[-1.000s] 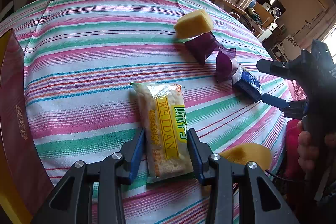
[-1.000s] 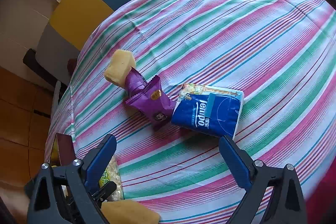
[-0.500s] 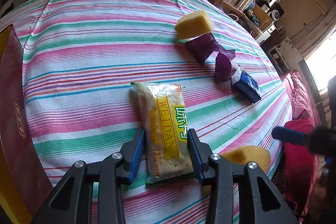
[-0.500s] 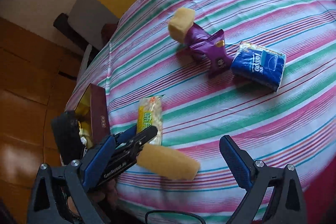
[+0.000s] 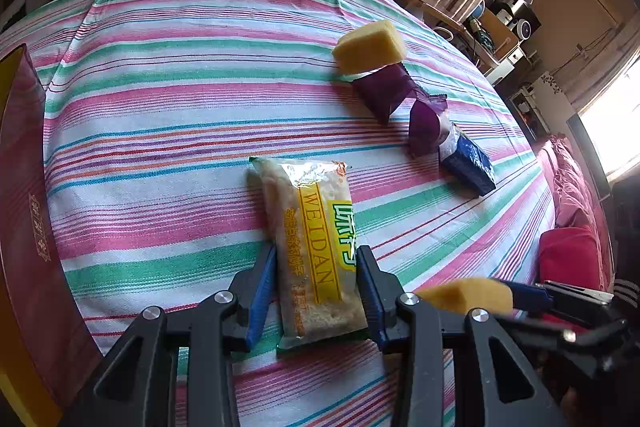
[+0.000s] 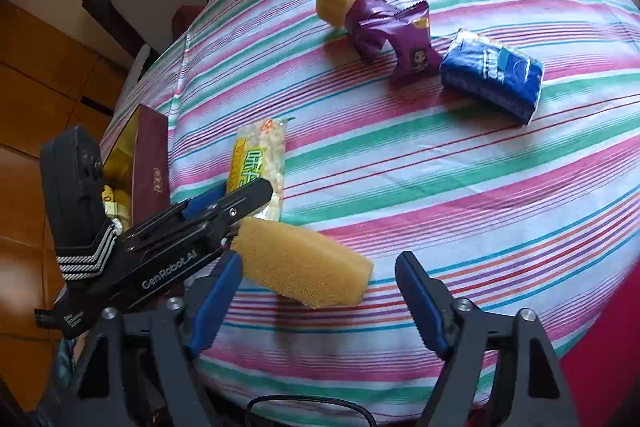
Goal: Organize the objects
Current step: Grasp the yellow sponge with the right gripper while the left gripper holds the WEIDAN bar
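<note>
Yellow sponges (image 6: 304, 269): two; purple packets (image 6: 408, 39): two.

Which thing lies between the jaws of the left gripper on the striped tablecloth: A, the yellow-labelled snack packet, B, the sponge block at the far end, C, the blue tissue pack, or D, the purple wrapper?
A: in the left wrist view the snack packet sits lengthwise between the jaws of the left gripper, while the tissue pack, the purple wrapper and the far sponge block lie farther off on the tablecloth.

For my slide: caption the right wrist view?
Right claw closing around a yellow sponge beside the left claw.
</note>
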Motion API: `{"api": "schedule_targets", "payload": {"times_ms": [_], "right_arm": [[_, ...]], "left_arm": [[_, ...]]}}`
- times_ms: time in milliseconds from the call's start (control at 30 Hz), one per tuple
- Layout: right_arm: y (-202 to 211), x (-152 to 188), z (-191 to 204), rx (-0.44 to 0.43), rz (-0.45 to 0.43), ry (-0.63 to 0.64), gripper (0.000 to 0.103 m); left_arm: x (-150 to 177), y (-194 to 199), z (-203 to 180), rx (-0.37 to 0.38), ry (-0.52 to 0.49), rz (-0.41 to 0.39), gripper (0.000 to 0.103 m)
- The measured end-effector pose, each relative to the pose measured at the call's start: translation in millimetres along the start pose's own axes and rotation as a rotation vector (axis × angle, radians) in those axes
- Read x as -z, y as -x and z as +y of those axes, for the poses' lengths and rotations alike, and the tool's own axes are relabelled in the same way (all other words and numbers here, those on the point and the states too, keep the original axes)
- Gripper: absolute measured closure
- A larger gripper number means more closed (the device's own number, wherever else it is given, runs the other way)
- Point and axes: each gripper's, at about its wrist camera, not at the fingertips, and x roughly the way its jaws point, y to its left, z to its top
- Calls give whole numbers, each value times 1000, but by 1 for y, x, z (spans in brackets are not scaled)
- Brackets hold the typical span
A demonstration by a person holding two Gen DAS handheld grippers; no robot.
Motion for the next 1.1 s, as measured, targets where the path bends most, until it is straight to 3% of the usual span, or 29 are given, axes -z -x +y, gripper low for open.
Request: {"api": "schedule_targets", "payload": {"times_ms": [100,200,333,467,700,867,900,967,1033,1100], "right_arm": [[12,-9,-14,47,-90,-88,34],[16,-17,-34,66,-130,-183,26],[11,-19,-44,-14,-108,-239,13],[7,-22,-30,8,-95,-183,9],[-4,-39,-4,136,-21,32,2],[-28,-47,-6,134,41,29,2],[-34,-47,-6,125,60,34,3],[-45,-43,-3,130,89,73,25],[-43,-42,-3,137,73,95,33],[-43,-42,-6,121,69,93,36]], "left_arm": [[1,0,0,0,-3,-1,62],[1,0,1,1,-2,-1,62],[1,0,0,2,0,0,62],[2,0,1,5,-3,0,62],[2,0,1,6,-6,0,62],[2,1,1,4,-10,-4,62],[2,1,0,4,-13,-6,62],[4,1,-2,-7,-31,-8,62],[6,2,-3,-15,-43,-24,62],[5,2,-3,-17,-33,-25,62]]}}
